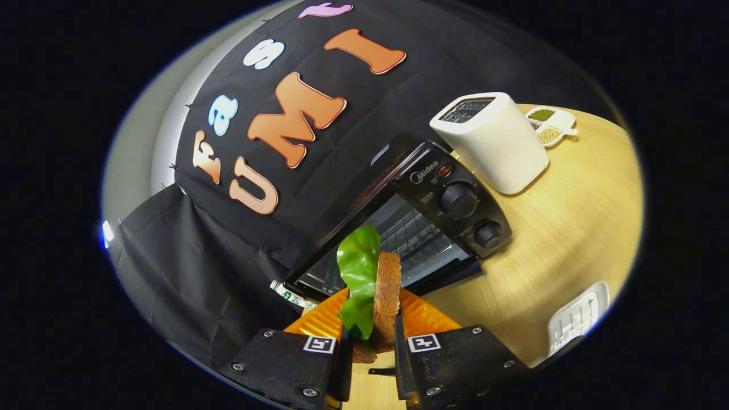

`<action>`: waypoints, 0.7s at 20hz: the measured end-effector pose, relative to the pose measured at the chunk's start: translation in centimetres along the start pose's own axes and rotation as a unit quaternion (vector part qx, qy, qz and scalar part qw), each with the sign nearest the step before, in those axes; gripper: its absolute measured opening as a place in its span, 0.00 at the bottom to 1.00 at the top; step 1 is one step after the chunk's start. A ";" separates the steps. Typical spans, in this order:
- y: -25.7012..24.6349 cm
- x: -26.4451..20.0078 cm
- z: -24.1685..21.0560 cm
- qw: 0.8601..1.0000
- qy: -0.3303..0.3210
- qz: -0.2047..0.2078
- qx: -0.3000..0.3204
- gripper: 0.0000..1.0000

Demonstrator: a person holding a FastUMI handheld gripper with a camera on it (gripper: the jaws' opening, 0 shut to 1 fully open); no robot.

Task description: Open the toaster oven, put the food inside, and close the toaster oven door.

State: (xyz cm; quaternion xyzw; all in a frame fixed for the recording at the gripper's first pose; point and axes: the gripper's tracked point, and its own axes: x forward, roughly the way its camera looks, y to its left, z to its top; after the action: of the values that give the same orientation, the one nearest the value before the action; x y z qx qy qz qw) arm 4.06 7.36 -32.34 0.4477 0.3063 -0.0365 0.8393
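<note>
My gripper [371, 319] is shut on a sandwich: a brown bread slice [388, 290] with a green lettuce leaf [359, 267] against it, held upright between both fingers. Just beyond the fingers stands the black toaster oven [433, 199], seen tilted. Its door [450, 273] hangs open, and the wire rack [398, 233] inside shows behind the food. Two knobs [459, 199] sit on its control panel. The sandwich's lower part is hidden between the fingers.
A white pop-up toaster [492, 139] stands beyond the oven on the wooden table [569, 228]. A small white divided dish of beans [549, 125] lies further back. A white ridged object [578, 319] lies on the table on the knob side of the oven.
</note>
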 end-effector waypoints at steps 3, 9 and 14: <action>1.0 1.8 0.2 0.999 -0.030 0.008 0.027 0.31; 2.0 5.3 0.1 0.996 -0.068 0.017 0.052 0.32; 1.9 8.3 0.1 0.994 -0.088 0.012 0.069 0.31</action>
State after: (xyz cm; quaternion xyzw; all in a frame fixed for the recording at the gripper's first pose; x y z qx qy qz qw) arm 11.48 10.17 -35.42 0.5033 0.2232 -0.0869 0.8303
